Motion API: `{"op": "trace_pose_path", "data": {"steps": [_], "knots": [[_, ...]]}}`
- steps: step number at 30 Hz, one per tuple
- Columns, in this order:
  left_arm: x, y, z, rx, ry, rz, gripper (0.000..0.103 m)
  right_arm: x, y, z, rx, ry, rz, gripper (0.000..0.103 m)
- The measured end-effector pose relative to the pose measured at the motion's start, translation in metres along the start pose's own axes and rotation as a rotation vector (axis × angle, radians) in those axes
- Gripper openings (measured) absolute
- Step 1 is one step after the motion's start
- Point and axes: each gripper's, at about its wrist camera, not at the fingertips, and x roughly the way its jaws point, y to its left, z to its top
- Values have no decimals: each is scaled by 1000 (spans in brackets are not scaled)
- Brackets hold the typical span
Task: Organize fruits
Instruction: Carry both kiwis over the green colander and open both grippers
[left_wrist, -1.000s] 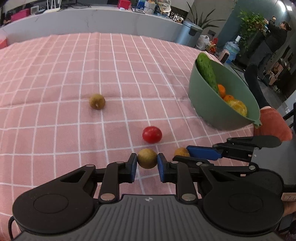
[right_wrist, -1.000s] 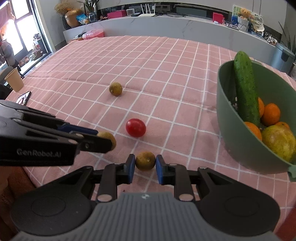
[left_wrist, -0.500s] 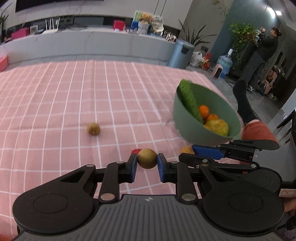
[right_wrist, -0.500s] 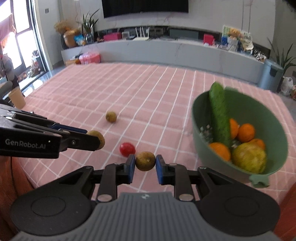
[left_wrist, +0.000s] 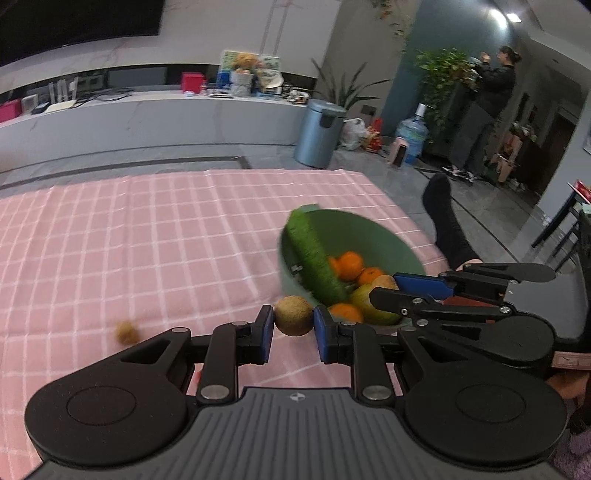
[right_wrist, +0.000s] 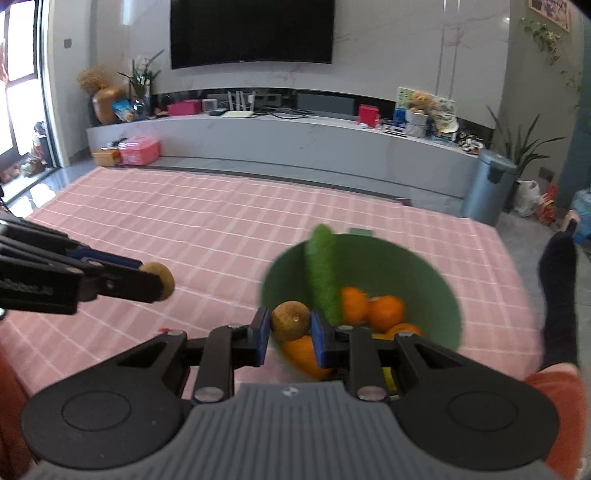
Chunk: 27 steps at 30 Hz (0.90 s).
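So both grippers are clamped on small brown fruits; right gripper (right_wrist: 289, 332) hangs over the green bowl (right_wrist: 417, 273), left gripper (left_wrist: 293, 325) just left of it.

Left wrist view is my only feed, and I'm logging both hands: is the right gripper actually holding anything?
Observer: Yes. The right gripper is shut on a brown fruit.
Operator: Is it at the bowl?
Observer: In the right wrist view, that fruit appears over the near-left rim of the green bowl.
Operator: And where does my left gripper's fruit sit?
Observer: Seen from the right wrist, the left gripper holds the second brown fruit over the pink cloth, left of the bowl.
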Motion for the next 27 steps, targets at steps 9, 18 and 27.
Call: {"op": "trace_pose_path", "data": {"steps": [9, 18, 27], "knots": [[59, -32, 19, 96, 65, -25, 26, 35, -40, 18, 26, 94, 34, 20], [97, -40, 17, 220, 132, 75, 26, 83, -50, 20, 71, 166, -8, 20], [104, -43, 18, 313, 109, 128, 26, 98, -58, 17, 119, 198, 16, 20]]}}
